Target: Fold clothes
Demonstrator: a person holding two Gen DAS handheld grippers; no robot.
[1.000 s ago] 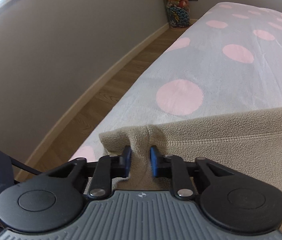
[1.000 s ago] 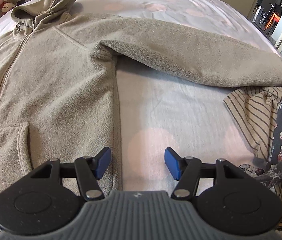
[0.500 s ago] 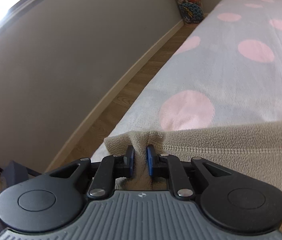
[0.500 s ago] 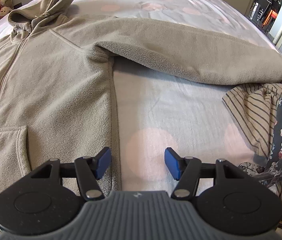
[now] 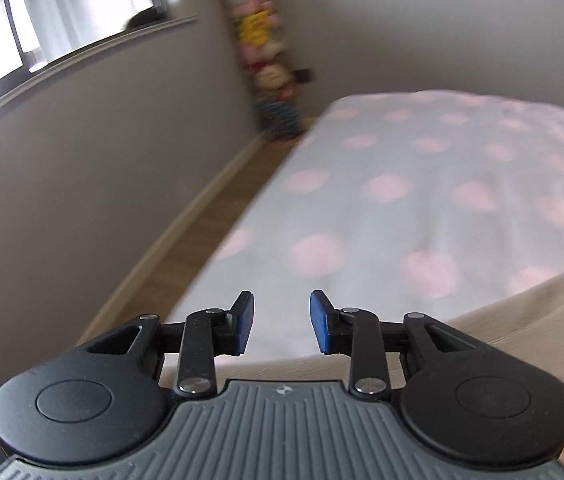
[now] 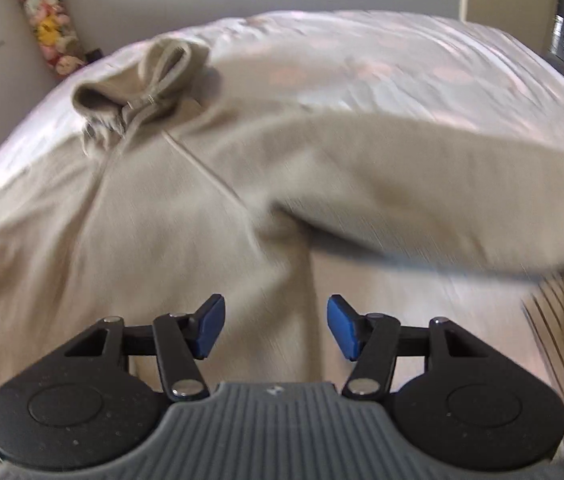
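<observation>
A beige fleece zip jacket (image 6: 185,216) lies spread flat on the bed, collar (image 6: 141,80) at the far end and one sleeve (image 6: 442,192) stretched out to the right. My right gripper (image 6: 275,330) hovers over the jacket's side seam below the armpit, jaws closing with nothing gripped between them. In the left wrist view the jacket's edge (image 5: 522,312) lies at the lower right. My left gripper (image 5: 281,322) is lifted above it, jaws opening, and only bedspread shows through the gap.
The bedspread (image 5: 422,184) is pale grey with pink dots. A striped garment (image 6: 562,328) lies at the right edge of the bed. A stack of soft toys (image 5: 265,60) stands in the room's corner, with wooden floor (image 5: 201,232) and a grey wall along the bed's left side.
The left gripper let go of the jacket's edge, opened and rose away from it. The right gripper moved forward over the jacket body and its jaws narrowed a little.
</observation>
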